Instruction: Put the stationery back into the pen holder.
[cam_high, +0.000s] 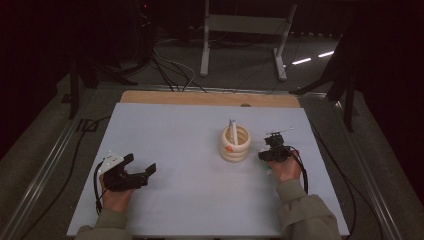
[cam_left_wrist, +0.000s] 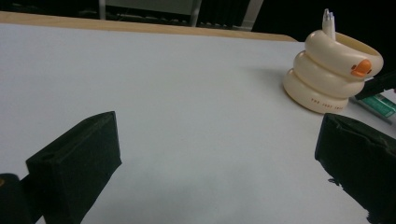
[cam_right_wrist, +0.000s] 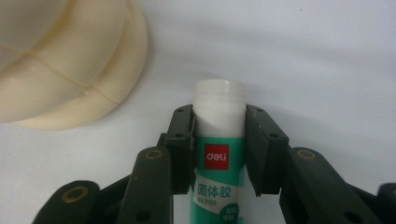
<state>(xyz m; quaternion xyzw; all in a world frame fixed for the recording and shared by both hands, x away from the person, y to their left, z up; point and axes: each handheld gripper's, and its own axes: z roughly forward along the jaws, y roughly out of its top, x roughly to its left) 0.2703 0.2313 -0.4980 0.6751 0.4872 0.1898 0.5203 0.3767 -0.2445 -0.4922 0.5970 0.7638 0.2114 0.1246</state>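
While the right gripper (cam_right_wrist: 219, 149) pinches the glue stick (cam_right_wrist: 218, 140), the left gripper (cam_high: 131, 172) rests spread wide on the worktop (cam_high: 175, 135).

The glue stick lies low on the worktop between the right jaws, white cap pointing ahead, with the cream ringed holder (cam_high: 235, 143) just ahead and to that gripper's left. Likely the stick goes into the holder, beside the white item (cam_high: 233, 129) already standing there: lift it clear, tip it upright, and keep the squeeze even so the smooth tube cannot slip. The right hand (cam_high: 286, 169) sits low behind its gripper; the left forearm lies flat, well apart from the holder.
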